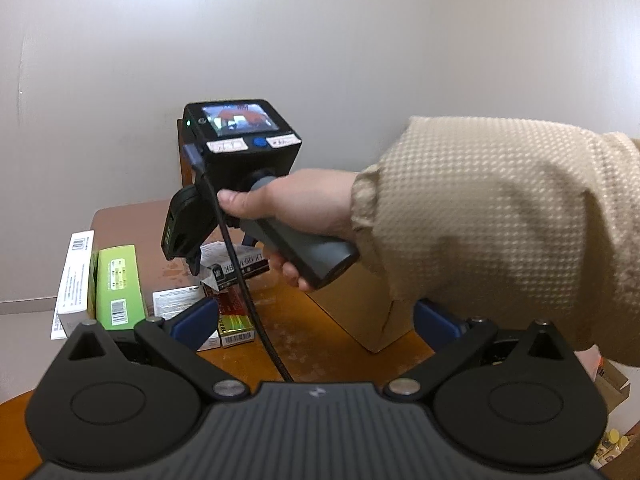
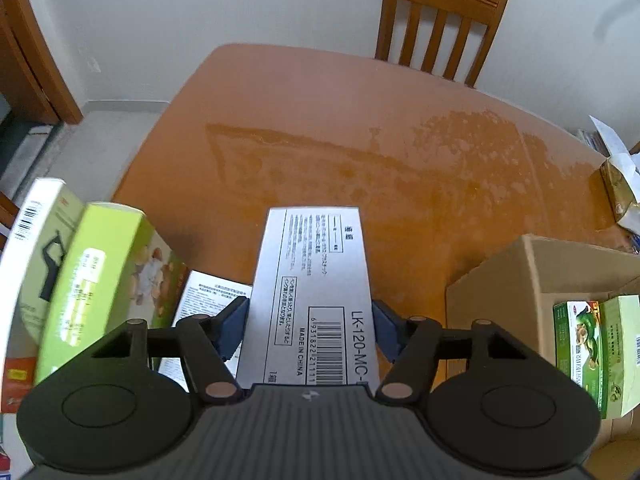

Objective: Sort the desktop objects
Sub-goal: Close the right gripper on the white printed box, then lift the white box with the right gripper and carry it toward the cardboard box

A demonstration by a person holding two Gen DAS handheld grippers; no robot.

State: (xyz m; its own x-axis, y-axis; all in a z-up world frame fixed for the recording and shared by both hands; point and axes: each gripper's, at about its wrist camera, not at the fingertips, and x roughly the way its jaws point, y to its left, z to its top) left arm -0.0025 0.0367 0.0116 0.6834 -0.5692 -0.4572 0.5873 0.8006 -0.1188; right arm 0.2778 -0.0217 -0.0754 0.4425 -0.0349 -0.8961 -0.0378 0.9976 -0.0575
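Note:
My right gripper [image 2: 306,320] is shut on a silver-grey carton [image 2: 316,280] printed "LK-120-MC"; its blue pads [image 2: 234,326] press on the carton's two long sides, above the orange-brown table [image 2: 360,140]. In the left wrist view a hand in a beige sleeve [image 1: 480,220] holds that gripper's handle, with the same carton [image 1: 236,266] below it. My left gripper [image 1: 316,322] stands open low over the table with nothing between its fingers. An open cardboard box [image 2: 532,280] at the right holds green cartons [image 2: 580,344].
At the left a green carton [image 2: 96,280] and a white carton [image 2: 32,248] stand upright beside a flat white pack [image 2: 208,300]. A red-gold pack [image 1: 234,320] lies near my left gripper. A wooden chair [image 2: 440,20] stands beyond the table. Crumpled packaging [image 2: 620,184] lies far right.

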